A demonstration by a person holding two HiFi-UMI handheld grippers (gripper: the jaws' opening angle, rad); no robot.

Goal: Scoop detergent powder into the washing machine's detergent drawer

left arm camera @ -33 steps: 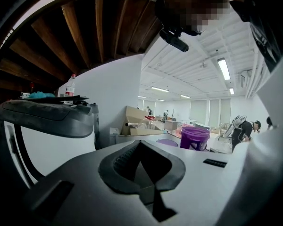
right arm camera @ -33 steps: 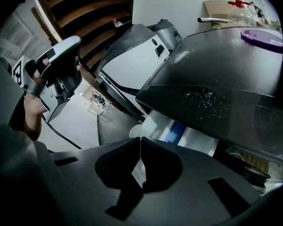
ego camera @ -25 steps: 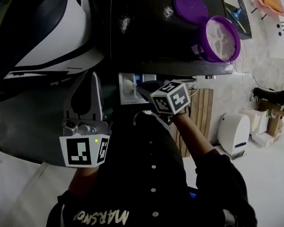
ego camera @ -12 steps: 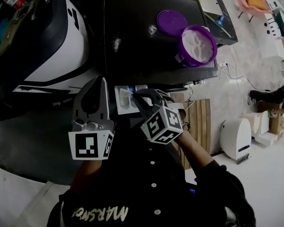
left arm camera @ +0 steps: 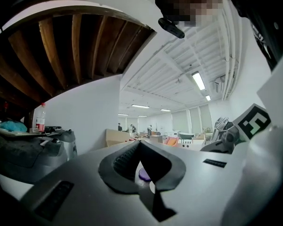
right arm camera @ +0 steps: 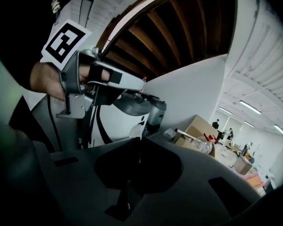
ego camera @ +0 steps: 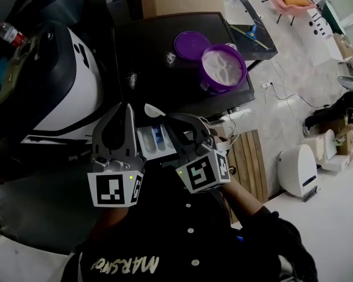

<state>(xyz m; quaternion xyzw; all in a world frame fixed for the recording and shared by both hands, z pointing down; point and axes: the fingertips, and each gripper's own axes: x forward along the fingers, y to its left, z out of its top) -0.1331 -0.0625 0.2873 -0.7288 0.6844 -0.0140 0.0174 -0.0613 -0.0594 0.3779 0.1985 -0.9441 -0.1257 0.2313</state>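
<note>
- The washing machine top [ego camera: 165,93] is seen as black and glossy, dusted with white powder [ego camera: 131,79].
- The tub [ego camera: 215,89] and lid [ego camera: 192,44] are shown in smooth purple plastic.
- The detergent drawer [ego camera: 156,143] and scoop [ego camera: 153,110] appear as white plastic.
- The slatted panel [ego camera: 250,163] is bare wood; the box [ego camera: 176,3], matt cardboard.

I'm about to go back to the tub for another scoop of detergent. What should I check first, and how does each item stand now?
1. Scoop gripped: ok. The right gripper is shut on the white scoop.
2. Tub open: ok. The lid lies beside the tub on the machine top.
3. Powder left: ok. White powder shows inside the tub.
4. Drawer pulled out: ok.
5. Scoop emptied: cannot tell, its bowl is too small to read.
6. Machine top clean: not ok. There are patches of spilled powder on it.
</note>
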